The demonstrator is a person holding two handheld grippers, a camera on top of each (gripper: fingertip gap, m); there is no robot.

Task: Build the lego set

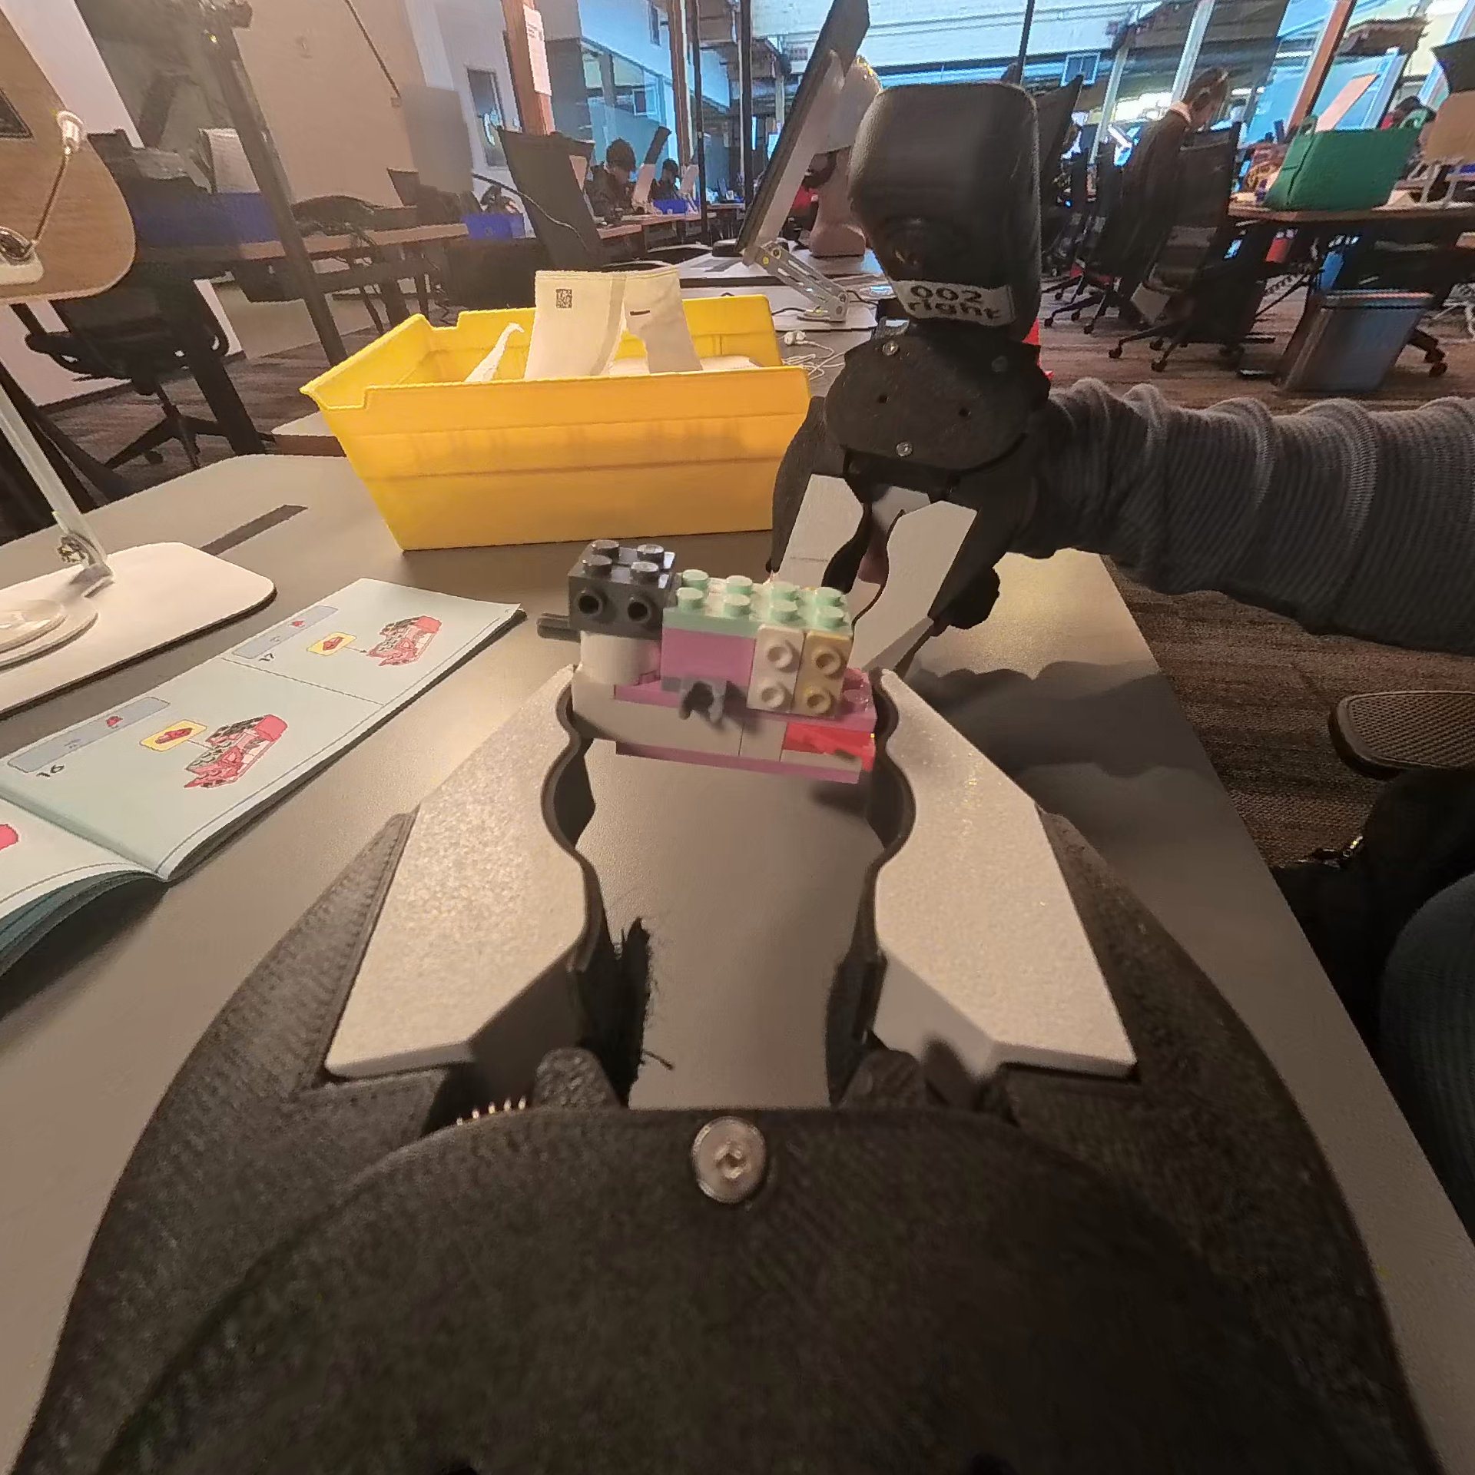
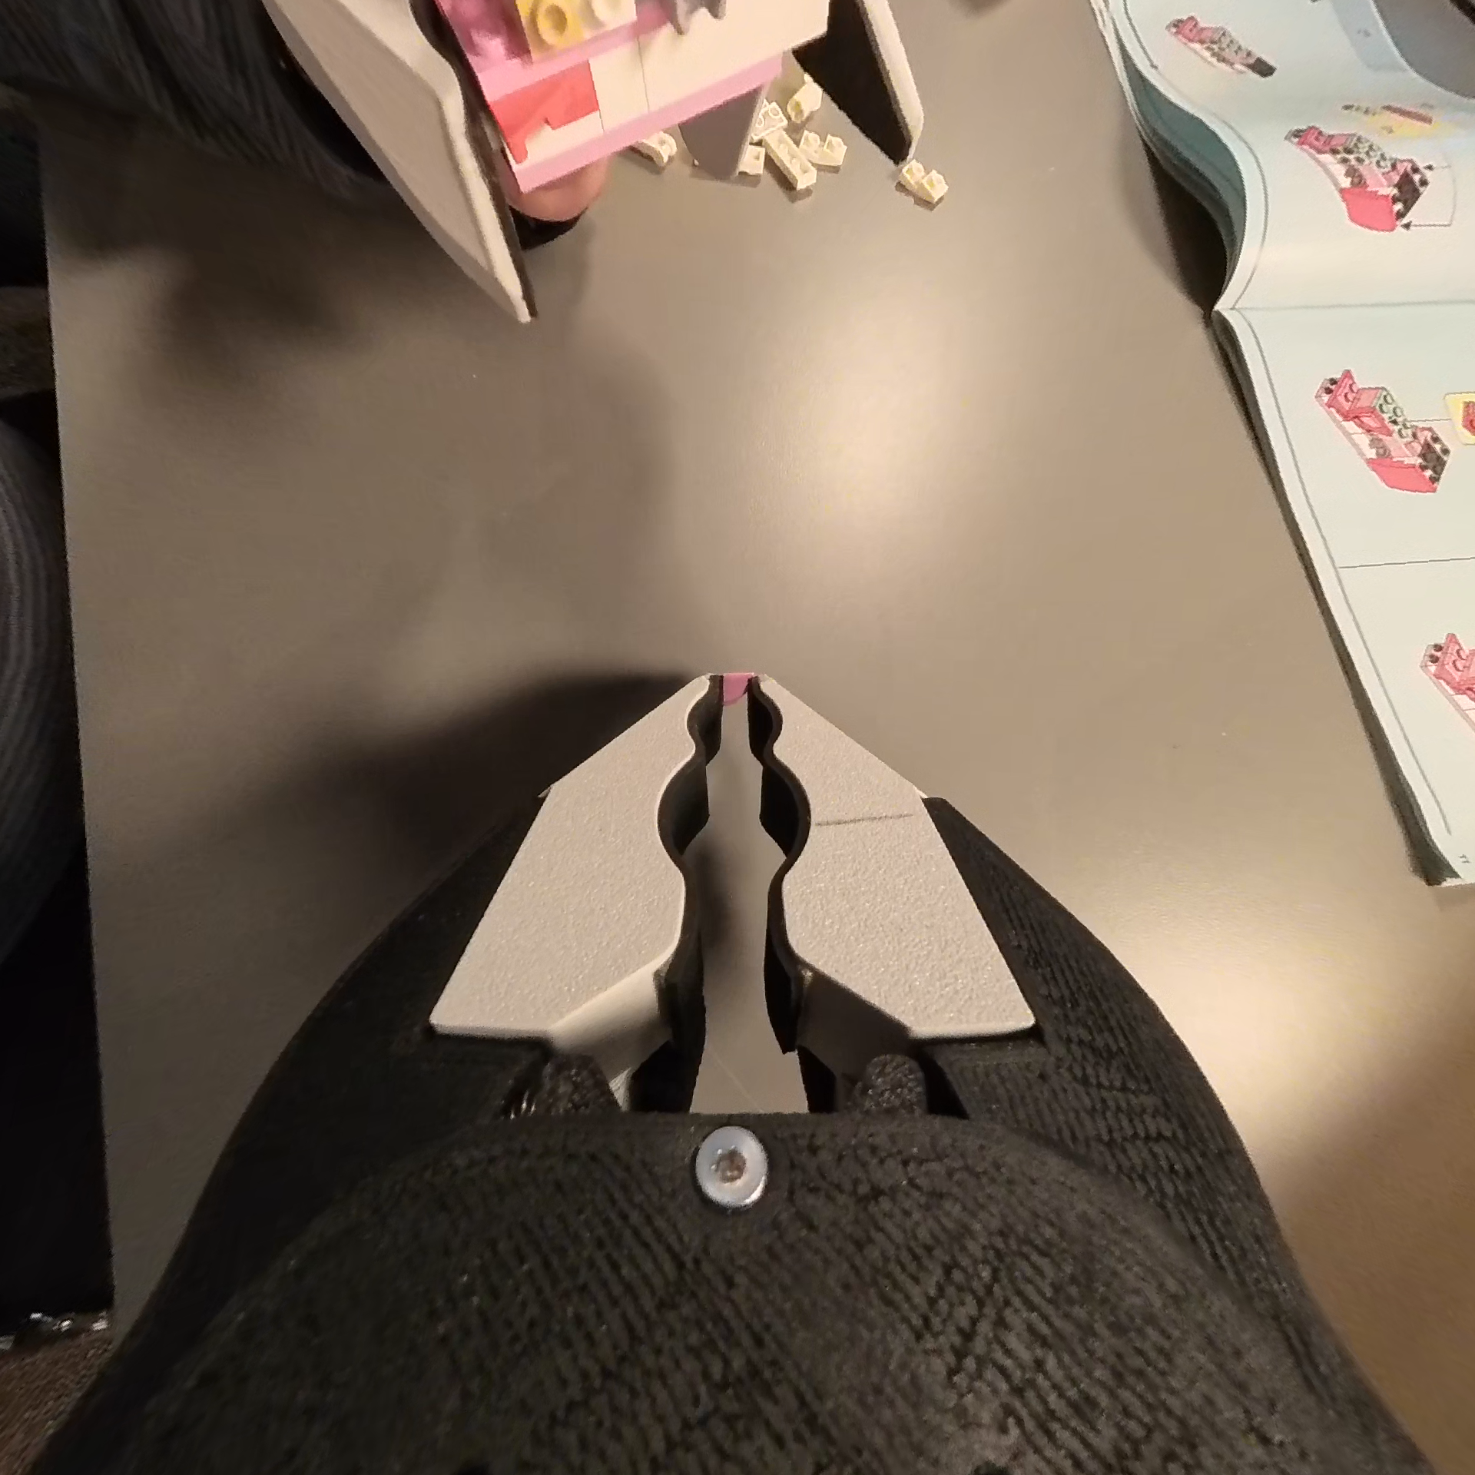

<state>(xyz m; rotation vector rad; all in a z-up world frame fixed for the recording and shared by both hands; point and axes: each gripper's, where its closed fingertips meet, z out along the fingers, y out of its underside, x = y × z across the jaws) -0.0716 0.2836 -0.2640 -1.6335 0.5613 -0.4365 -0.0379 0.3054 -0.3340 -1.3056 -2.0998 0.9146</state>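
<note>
The grey tabletop [image 2: 798,479] carries everything here, and most of it lies bare between the two tools. At its far side stands a yellow bin [image 1: 559,447] with white folded pieces standing in it, well apart from the work. To the left an open booklet [image 1: 239,702] of building steps lies flat, beside the white base of a lamp [image 1: 136,591]. The left tool [image 1: 722,702] holds a brick model [image 1: 718,678] clear of the tabletop, its wide-set fingers [image 1: 479,878] pressing on the model's two ends; the model is a stack of pink, white, mint and red bricks with a dark grey block on top at one end. Judged from its look, the model is partly built: several layers are joined, and loose white bricks [image 2: 798,144] lie in a small heap on the tabletop under it, not yet used. The right tool [image 2: 733,678] hangs just beside the model, on the far right of it, held by a person's sleeved arm [image 1: 1237,495]; its fingers are drawn almost together and pinch a tiny pink piece [image 2: 734,688] at the very tips. Nothing lies between that piece and the model.
</note>
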